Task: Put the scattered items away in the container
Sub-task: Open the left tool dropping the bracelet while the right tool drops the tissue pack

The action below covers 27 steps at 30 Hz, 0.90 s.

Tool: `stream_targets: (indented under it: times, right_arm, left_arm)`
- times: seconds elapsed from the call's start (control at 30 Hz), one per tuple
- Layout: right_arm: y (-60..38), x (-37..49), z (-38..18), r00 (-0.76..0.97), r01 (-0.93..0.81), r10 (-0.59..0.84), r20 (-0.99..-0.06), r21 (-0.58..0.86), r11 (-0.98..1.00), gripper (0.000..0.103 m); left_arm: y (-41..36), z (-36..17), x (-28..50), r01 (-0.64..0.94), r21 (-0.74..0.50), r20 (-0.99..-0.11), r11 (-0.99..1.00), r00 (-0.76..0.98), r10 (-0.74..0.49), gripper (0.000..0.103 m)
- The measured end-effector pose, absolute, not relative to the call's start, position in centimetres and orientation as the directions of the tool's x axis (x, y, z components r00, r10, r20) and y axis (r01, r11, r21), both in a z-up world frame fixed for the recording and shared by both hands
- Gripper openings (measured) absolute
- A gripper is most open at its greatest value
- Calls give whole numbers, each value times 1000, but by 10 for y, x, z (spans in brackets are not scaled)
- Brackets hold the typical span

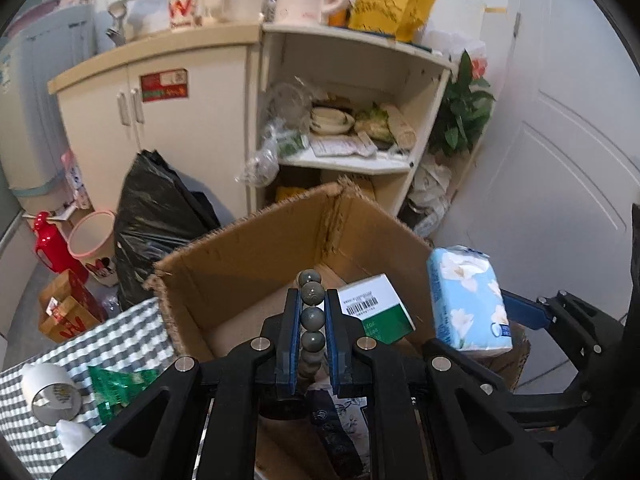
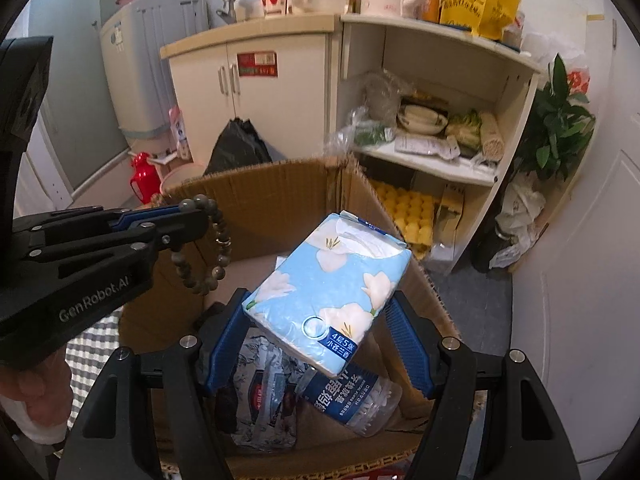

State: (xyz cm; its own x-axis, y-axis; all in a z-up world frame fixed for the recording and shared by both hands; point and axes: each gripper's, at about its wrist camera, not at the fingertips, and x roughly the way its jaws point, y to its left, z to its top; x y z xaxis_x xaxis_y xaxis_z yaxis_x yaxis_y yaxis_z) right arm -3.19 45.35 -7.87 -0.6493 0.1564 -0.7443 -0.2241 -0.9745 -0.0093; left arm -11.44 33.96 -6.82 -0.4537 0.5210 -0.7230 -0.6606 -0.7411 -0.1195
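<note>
Left wrist view: left gripper (image 1: 312,316) is above the open cardboard box (image 1: 248,256), pads nearly closed and pinching a grey bead bracelet (image 1: 312,312) that runs up between them. Box sits at the edge of a grey checked tablecloth (image 1: 120,340). Inside the box: a white-green carton with barcode (image 1: 374,308). On the right, the blue floral tissue pack (image 1: 468,300) hangs over the box's right side. Still on the cloth: tape roll (image 1: 50,394), green foil wrapper (image 1: 116,388). Black bin bag (image 1: 156,216) stands behind the box.

Right wrist view: right gripper (image 2: 316,320) points down into the box (image 2: 280,196), jaws wide apart, clamped on the tissue pack (image 2: 328,284), which is tilted and clear of the box floor. Under it lie a crushed water bottle (image 2: 356,400) and a floral-print pouch (image 2: 268,384). Left gripper (image 2: 188,220) comes in from the left, bracelet (image 2: 212,248) dangling from its tips above the box. Open shelf unit (image 2: 440,92) behind.
</note>
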Motion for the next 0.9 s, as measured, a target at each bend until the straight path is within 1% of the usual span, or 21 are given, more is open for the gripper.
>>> stream_targets:
  times: [0.2, 0.4, 0.57, 0.77, 0.87, 0.9]
  right_arm:
    - [454, -44, -104, -589, -205, 138, -796, -18, -979, 68]
    - [452, -52, -123, -536, -192, 131, -834, -30, -981, 68]
    - [452, -54, -128, -515, -188, 128, -848, -34, -982, 68]
    - [450, -52, -130, -501, -188, 133, -855, -43, -981, 69]
    - [448, -48, -128, -512, -197, 135, -848, -37, -980, 71]
    - [447, -47, -126, -517, -200, 137, -845, -36, -979, 71]
  left_arm:
    - [357, -98, -121, -687, -111, -783, -718, -385, 489, 11]
    - [364, -121, -128, -683, -86, -831, -725, -351, 430, 11]
    - [366, -125, -129, -690, -75, -855, -720, -327, 402, 11]
    - [366, -125, -129, -691, -72, -858, -719, -325, 398, 11]
    - [365, -123, -128, -690, -75, -855, -720, -328, 403, 13]
    - [365, -122, -129, -689, -75, -853, -721, -329, 404, 15]
